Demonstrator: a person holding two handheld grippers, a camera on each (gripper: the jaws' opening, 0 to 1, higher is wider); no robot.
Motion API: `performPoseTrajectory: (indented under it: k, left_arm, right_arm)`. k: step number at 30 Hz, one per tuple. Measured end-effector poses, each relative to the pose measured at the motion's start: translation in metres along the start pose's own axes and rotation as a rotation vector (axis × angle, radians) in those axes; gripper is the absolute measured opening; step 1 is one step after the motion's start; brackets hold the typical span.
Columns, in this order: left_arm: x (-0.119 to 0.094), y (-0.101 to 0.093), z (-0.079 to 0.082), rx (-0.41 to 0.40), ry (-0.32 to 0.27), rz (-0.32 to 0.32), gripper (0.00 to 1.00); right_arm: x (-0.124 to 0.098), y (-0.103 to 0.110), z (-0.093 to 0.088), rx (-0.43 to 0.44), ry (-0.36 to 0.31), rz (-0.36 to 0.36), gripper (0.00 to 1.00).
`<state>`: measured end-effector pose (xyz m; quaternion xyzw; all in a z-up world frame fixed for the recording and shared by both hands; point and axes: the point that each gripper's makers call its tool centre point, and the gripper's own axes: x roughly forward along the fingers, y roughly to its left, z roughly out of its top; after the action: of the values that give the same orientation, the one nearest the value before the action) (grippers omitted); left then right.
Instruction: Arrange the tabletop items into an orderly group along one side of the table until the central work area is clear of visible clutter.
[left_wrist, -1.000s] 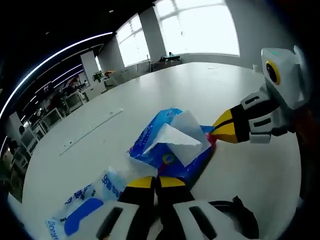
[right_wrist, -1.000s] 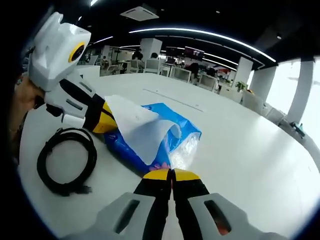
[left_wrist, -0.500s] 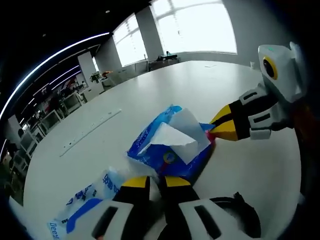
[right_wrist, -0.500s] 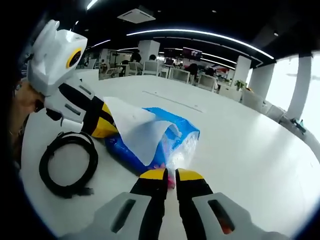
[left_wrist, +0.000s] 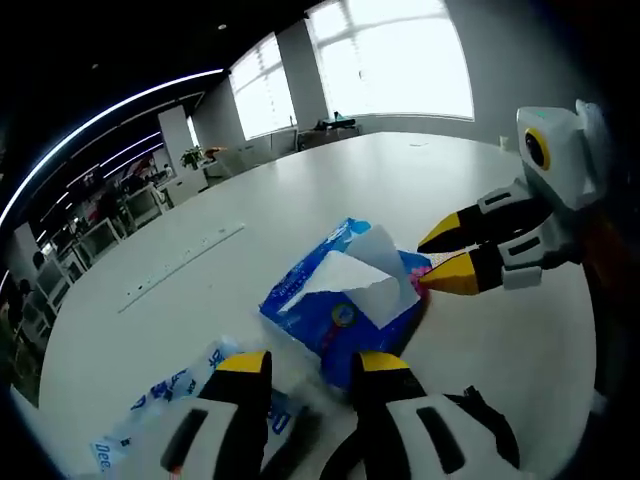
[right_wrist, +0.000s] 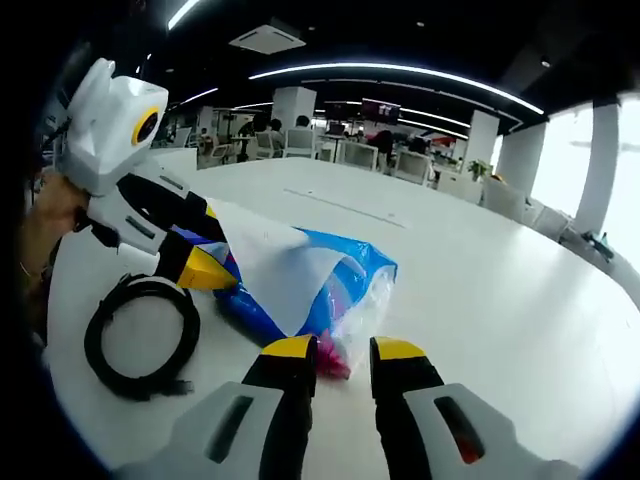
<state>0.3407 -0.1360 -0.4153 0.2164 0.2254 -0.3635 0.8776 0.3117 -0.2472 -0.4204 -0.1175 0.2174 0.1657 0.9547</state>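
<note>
Both tongs, left (left_wrist: 305, 362) and right (right_wrist: 343, 347), stand apart at either end of the blue pack (right_wrist: 315, 285) mid-table (right_wrist: 500, 300), beside the cable (right_wrist: 140, 335); judged next: regrip and slide it sideward.

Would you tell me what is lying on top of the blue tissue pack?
A white tissue sheet sticks out over the blue tissue pack. The pack's contents are hidden by its wrapper.

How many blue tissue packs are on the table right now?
2. One tissue pack lies between the two open grippers, a white tissue sticking out. A flatter second pack lies beside the left gripper, partly cut off. Others may be hidden.
</note>
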Motion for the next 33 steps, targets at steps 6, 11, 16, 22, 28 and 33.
performPoseTrajectory:
  k: [6, 11, 16, 22, 28, 33]
  left_arm:
    - [-0.003, -0.002, 0.01, -0.005, -0.071, -0.021, 0.55]
    - [-0.006, -0.004, 0.016, 0.013, -0.109, -0.023, 0.61]
    - [-0.01, -0.006, 0.021, -0.025, -0.14, -0.049, 0.67]
    - [-0.01, -0.003, 0.023, -0.069, -0.155, -0.053, 0.75]
    - [-0.009, -0.003, 0.024, -0.089, -0.159, -0.065, 0.82]
    - [-0.01, 0.003, 0.023, -0.107, -0.165, -0.061, 0.82]
  right_arm:
    - [-0.001, 0.002, 0.006, 0.048, -0.047, 0.013, 0.53]
    - [-0.001, 0.001, 0.003, 0.068, -0.032, 0.006, 0.58]
    - [-0.002, -0.001, 0.007, 0.089, -0.054, 0.003, 0.64]
    - [-0.003, -0.001, 0.012, 0.094, -0.075, 0.007, 0.7]
    - [-0.003, 0.0, 0.012, 0.1, -0.076, 0.009, 0.76]
    - [-0.002, 0.001, 0.011, 0.102, -0.074, 0.012, 0.77]
